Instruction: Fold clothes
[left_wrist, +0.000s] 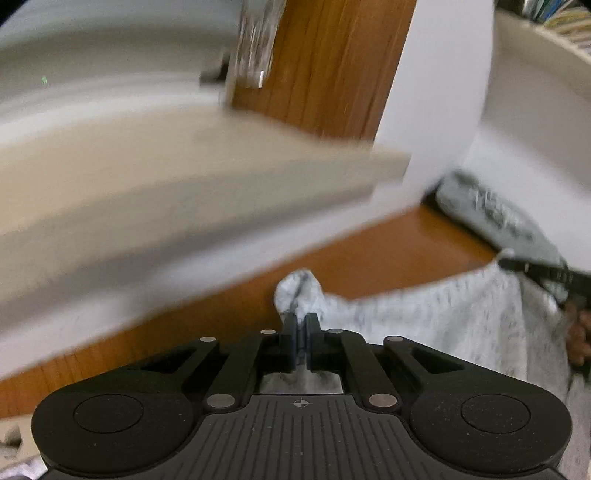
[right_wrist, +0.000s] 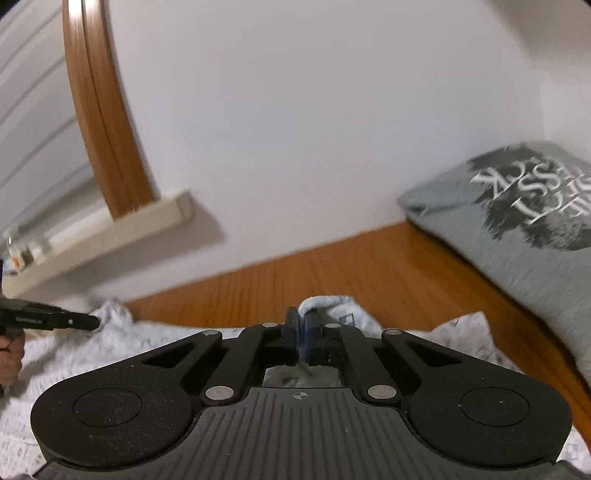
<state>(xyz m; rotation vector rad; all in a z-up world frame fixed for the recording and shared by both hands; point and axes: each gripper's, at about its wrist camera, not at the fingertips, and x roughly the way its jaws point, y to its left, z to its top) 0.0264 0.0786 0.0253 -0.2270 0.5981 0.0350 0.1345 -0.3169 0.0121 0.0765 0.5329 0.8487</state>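
A light speckled garment (left_wrist: 436, 317) is spread over the near part of a wooden bench (left_wrist: 388, 254), and it is gripped at 2 places along its far edge. In the left wrist view, a bunched fold of the cloth is pinched between the closed jaws of the left claw (left_wrist: 301, 325), the cloth rising in a small peak just beyond the tips. In the right wrist view, another fold of the same garment (right_wrist: 110, 343) is clamped by the right claw (right_wrist: 301, 326), whose jaws are likewise pressed together on the fabric. The left claw (right_wrist: 70, 321) is also seen at the left edge of that view, with its tip on the cloth and a hand (right_wrist: 11, 354) behind it. A folded grey shirt with dark print (right_wrist: 524, 214) is laid on the bench to the far right, well apart from the garment. A white wall (right_wrist: 314, 129) is met by the far edge of the bench, and a wood-framed window (right_wrist: 99, 122) with a pale sill (right_wrist: 122, 229) is seen at the far left.
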